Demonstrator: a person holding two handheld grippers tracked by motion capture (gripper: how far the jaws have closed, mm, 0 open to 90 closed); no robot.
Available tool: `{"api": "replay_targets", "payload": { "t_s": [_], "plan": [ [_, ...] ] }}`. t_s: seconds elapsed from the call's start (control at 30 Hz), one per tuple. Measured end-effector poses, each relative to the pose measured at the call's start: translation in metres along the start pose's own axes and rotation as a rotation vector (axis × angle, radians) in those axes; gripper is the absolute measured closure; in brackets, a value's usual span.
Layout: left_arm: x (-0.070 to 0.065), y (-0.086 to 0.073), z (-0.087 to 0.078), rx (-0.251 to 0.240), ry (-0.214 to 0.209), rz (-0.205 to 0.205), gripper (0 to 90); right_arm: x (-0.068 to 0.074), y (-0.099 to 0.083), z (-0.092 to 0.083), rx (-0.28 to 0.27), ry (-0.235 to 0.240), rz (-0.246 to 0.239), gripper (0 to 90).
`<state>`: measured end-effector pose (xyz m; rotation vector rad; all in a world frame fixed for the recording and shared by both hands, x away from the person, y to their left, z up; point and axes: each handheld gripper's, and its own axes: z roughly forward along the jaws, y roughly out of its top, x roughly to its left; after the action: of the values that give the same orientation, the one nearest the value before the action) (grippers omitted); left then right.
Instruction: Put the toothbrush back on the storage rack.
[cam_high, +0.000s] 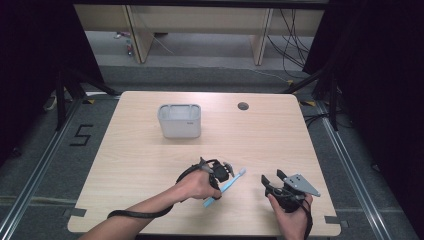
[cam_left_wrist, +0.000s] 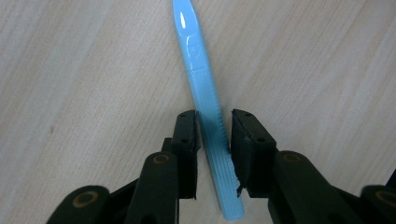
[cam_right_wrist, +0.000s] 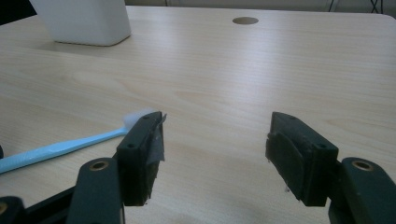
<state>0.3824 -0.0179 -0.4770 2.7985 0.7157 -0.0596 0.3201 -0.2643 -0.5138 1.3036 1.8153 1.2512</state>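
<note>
Lying flat on the bench (cam_high: 150, 165), the blue toothbrush (cam_left_wrist: 208, 107) ran lengthwise between the left tool (cam_left_wrist: 215, 140)'s narrowed, not yet pinching pads, bristles toward the spread, empty right tool (cam_right_wrist: 215, 154), well short of the white holder (cam_high: 179, 120)

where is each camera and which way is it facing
High view: fixed above the person's side, facing forward and down on the table; both forearms, left gripper and right gripper show.
Left gripper view: rides the left gripper, looking straight down; its jaws straddle the blue toothbrush handle.
Right gripper view: rides the right gripper, looking level across the table toward the white holder; jaws wide apart.
All three share the toothbrush.
</note>
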Motion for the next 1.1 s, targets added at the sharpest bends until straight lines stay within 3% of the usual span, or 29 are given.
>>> {"api": "replay_targets", "payload": {
  "t_s": [0.3,0.37,1.1],
  "plan": [
    [0.0005,0.0005,0.0005,0.005,0.007,0.012,74.0,0.0011,-0.0001,0.0000,0.003,0.004,0.023,36.9],
    [0.0006,0.0006,0.0004,0.006,0.009,0.013,74.6,-0.0006,0.0001,0.0001,-0.005,-0.006,-0.001,36.9],
    [-0.0054,0.0017,0.0011,0.030,0.067,0.103,78.9,-0.0011,-0.0002,0.0006,-0.013,0.001,0.004,36.8]
  ]
}}
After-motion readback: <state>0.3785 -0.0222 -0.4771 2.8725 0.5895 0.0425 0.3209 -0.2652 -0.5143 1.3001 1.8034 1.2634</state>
